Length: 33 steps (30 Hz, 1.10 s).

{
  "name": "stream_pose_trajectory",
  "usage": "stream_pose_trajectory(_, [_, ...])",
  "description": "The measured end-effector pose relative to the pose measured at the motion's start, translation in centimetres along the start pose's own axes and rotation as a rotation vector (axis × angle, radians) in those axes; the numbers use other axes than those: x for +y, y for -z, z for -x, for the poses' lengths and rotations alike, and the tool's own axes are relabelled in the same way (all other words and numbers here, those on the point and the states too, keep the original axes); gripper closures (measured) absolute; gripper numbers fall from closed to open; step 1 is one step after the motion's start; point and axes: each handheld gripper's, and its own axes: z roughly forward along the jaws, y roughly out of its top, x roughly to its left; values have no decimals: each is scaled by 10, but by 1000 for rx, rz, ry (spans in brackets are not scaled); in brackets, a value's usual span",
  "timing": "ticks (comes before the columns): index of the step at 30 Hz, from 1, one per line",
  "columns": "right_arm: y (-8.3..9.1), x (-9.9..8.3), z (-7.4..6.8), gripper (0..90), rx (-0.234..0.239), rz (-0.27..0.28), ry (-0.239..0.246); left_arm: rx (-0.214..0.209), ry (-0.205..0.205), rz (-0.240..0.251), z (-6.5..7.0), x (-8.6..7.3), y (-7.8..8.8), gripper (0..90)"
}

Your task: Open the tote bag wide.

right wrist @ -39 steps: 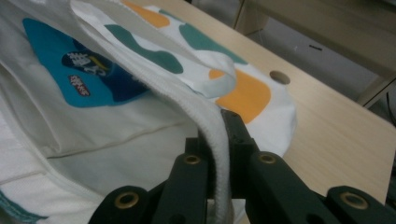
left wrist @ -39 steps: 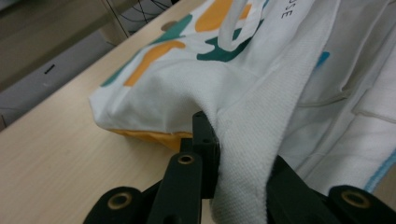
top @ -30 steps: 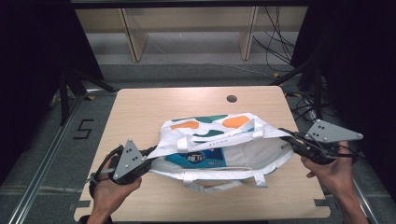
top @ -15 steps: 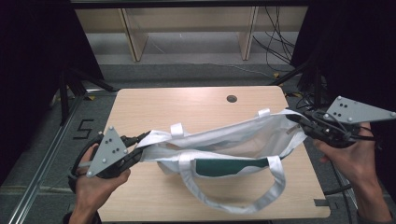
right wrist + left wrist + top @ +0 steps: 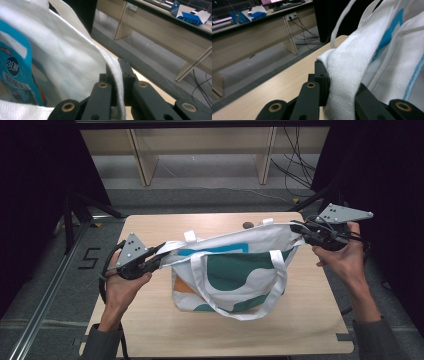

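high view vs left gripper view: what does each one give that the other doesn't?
High view alone: the whole tote bag stretched between the left claw and the right claw, both hands, the loop handle hanging over the bag's front, a small dark object on the table.

Left gripper view alone: the weave of the bag's corner pinched between the black jaws, a desk and wall socket behind.

Shared: the white bag with blue print, the wooden table, the left claw shut on cloth.
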Motion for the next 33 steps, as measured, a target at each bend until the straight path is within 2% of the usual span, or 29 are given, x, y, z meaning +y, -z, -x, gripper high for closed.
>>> stream_pose_trajectory(3, [-2,-4,-1,883,-3,3,-2,-3,8,-9,-1,-6,-1,818])
stream_pose_trajectory(4, [-5,-8,-3,883,4,-21,4,4,12,-30,-1,-13,-4,815])
stream_pose_trajectory(5, [-5,-8,-3,883,4,-21,4,4,12,-30,-1,-13,-4,812])
stream_pose_trajectory(6, [-9,-13,-6,883,7,-58,21,-1,21,-42,-2,-21,-8,808])
stream_pose_trajectory(8, [-11,-17,-8,883,6,-61,26,-1,25,-51,-3,-26,-10,804])
stream_pose_trajectory(10, [-20,-31,-11,882,30,-87,13,-12,17,-54,-5,-34,-15,780])
stream_pose_trajectory(11, [-23,-37,-11,882,35,-98,8,-33,23,-85,-5,-42,-21,764])
stream_pose_trajectory(13, [-27,-42,-11,881,40,-104,4,-38,38,-94,-5,-44,-23,752])
stream_pose_trajectory(14, [-34,-52,-10,881,45,-108,-15,-46,51,-101,-7,-46,-27,751])
stream_pose_trajectory(16, [-36,-55,-10,881,44,-107,-24,-58,108,-97,-8,-46,-31,752])
stream_pose_trajectory(17, [-37,-58,-8,880,65,-121,-56,-48,129,-70,-9,-41,-31,748])
stream_pose_trajectory(19, [-37,-58,-7,880,72,-120,-65,-38,130,-53,-10,-36,-28,756])
stream_pose_trajectory(20, [-36,-58,-6,879,57,-101,-62,-38,123,-25,-11,-30,-26,756])
stream_pose_trajectory(22, [-33,-53,-6,863,70,-89,-80,-31,121,-4,-13,-18,-22,752])
stream_pose_trajectory(24, [-36,-50,-5,837,63,-58,-72,-13,132,-31,-18,-12,-27,751])
stream_pose_trajectory(25, [-36,-50,-5,837,63,-58,-72,-13,132,-31,-18,-12,-27,752])
stream_pose_trajectory(26, [-38,-47,-7,825,65,-82,-74,-9,158,-44,-21,-15,-35,758])
stream_pose_trajectory(27, [-38,-47,-7,825,65,-82,-74,-9,158,-44,-21,-15,-35,763])
stream_pose_trajectory(29, [-41,-46,-10,840,44,-107,-27,-2,164,-108,-25,-26,-47,774])
stream_pose_trajectory(30, [-43,-47,-11,845,27,-97,-24,-12,189,-121,-26,-32,-51,779])
stream_pose_trajectory(32, [-43,-51,-11,859,52,-124,-30,-50,238,-141,-27,-46,-60,798])
stream_pose_trajectory(33, [-43,-51,-11,859,52,-124,-30,-50,238,-141,-27,-46,-60,803])
